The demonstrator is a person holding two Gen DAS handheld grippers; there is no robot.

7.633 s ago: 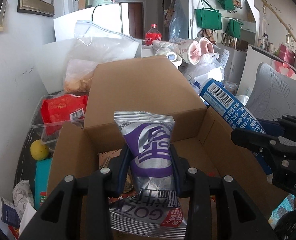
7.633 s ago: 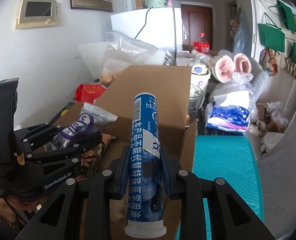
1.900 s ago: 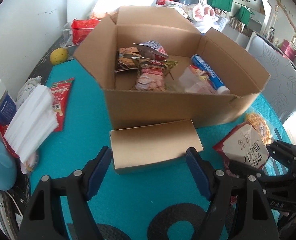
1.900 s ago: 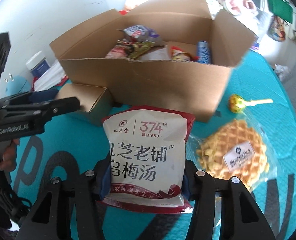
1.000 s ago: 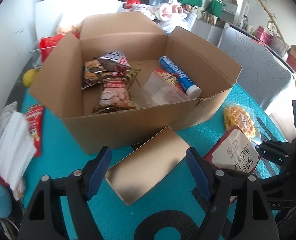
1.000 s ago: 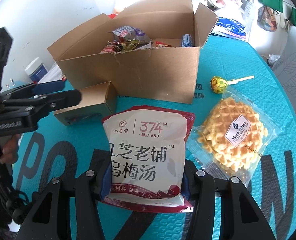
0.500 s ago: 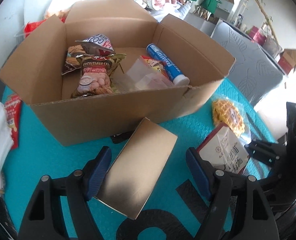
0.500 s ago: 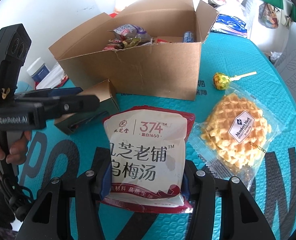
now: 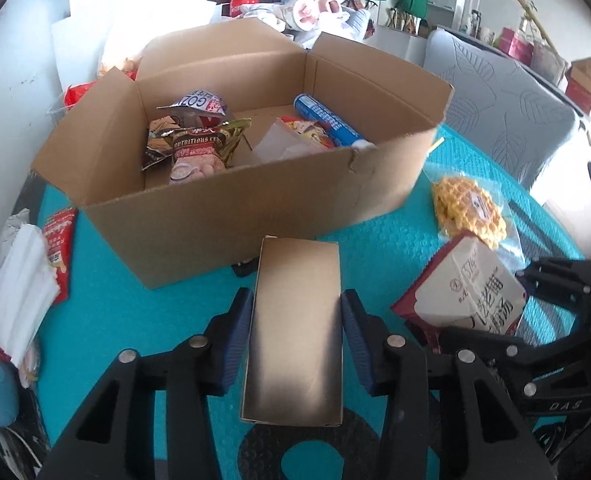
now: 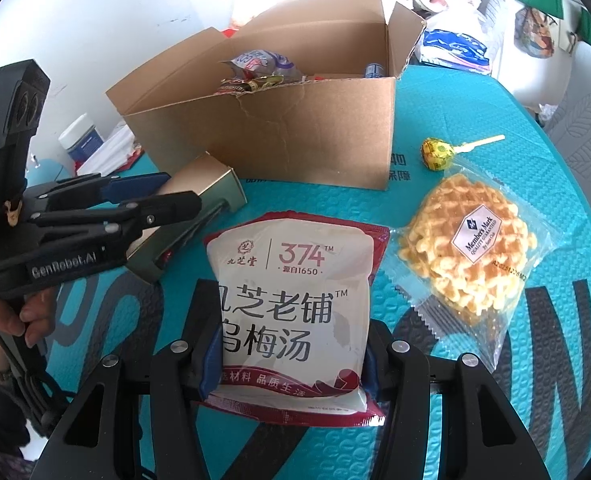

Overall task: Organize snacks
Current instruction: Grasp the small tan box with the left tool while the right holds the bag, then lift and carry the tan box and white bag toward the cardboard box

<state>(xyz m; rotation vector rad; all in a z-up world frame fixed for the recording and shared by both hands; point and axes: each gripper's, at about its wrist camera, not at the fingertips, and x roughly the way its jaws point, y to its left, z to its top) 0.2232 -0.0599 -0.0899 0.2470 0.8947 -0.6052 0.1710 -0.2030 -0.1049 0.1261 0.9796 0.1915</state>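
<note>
Left gripper (image 9: 296, 332): jaws have just been closing and now clamp a small gold box (image 9: 295, 332) by its two long sides, the blue pads (image 9: 237, 340) pressed flat against it. The gold box lies lengthwise along the fingers on the teal mat (image 9: 135, 320), its far end just in front of the near wall of the cardboard box (image 9: 231, 216). In the right wrist view a hand (image 10: 19, 320) holds this gripper's handle at the left edge.

Right gripper (image 10: 291, 360): jaws clenched on the lower part of a white and red pouch (image 10: 295, 304) printed with "374", which points away from the camera over the mat.

Just right of the pouch lies a wrapped waffle (image 10: 463, 252); beyond it, a lollipop (image 10: 435, 154) with its stick pointing right, near the cardboard box's right corner.

The cardboard box stands open, flaps up. Inside it: a silver and purple packet (image 9: 197, 104) and a gold cereal packet (image 9: 203, 148) at the left, a blue tube (image 9: 327, 120) lying at the right, and a clear wrapper (image 9: 279, 144) between them.

On the mat left of the box: a red packet (image 9: 59, 248) beside a stack of white napkins (image 9: 19, 292).
</note>
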